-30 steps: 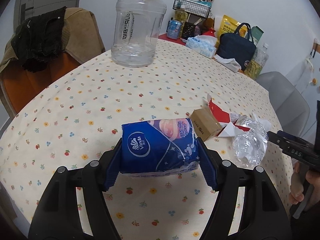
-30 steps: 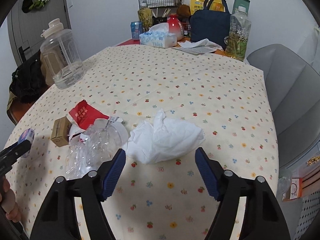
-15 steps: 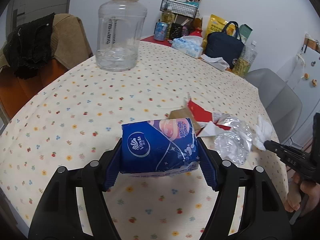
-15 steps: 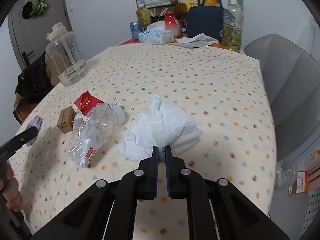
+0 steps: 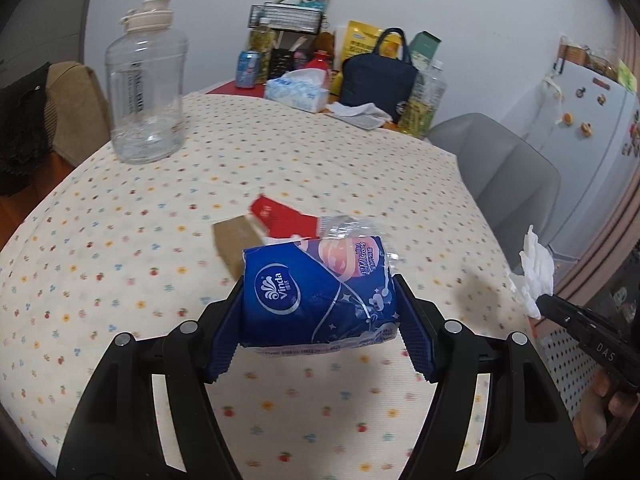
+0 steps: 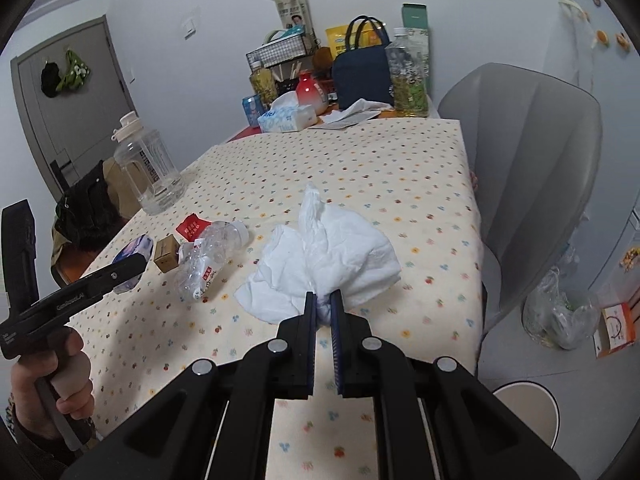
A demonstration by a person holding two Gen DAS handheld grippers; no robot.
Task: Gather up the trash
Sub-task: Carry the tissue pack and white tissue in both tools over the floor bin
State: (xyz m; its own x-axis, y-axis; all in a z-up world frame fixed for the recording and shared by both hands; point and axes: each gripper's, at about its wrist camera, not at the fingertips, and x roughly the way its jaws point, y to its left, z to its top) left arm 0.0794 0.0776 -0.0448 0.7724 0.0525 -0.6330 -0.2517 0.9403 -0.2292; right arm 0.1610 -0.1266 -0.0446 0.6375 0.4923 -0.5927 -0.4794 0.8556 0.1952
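My left gripper [image 5: 318, 316] is shut on a blue tissue pack [image 5: 316, 294] and holds it above the floral tablecloth [image 5: 120, 248]. My right gripper [image 6: 323, 312] is shut on a crumpled white tissue [image 6: 328, 260], lifted off the table; the same tissue [image 5: 536, 276] shows at the right of the left wrist view. On the table lie a crushed clear bottle [image 6: 212, 258], a small brown box [image 6: 167, 254] and a red wrapper [image 6: 193, 227]. The brown box [image 5: 234, 242] and red wrapper [image 5: 280, 220] sit just behind the held pack.
A large clear jug [image 5: 146, 92] stands at the table's far left. A tissue box [image 6: 286, 118], navy bag [image 6: 362, 76] and bottles crowd the far end. A grey chair [image 6: 532, 184] is at the right, with a plastic bag [image 6: 560, 312] and a round white bin rim [image 6: 524, 404] on the floor.
The right gripper shut on the white tissue and lifted it off the table toward the right edge. The left gripper moved right and up a little, still holding the blue pack.
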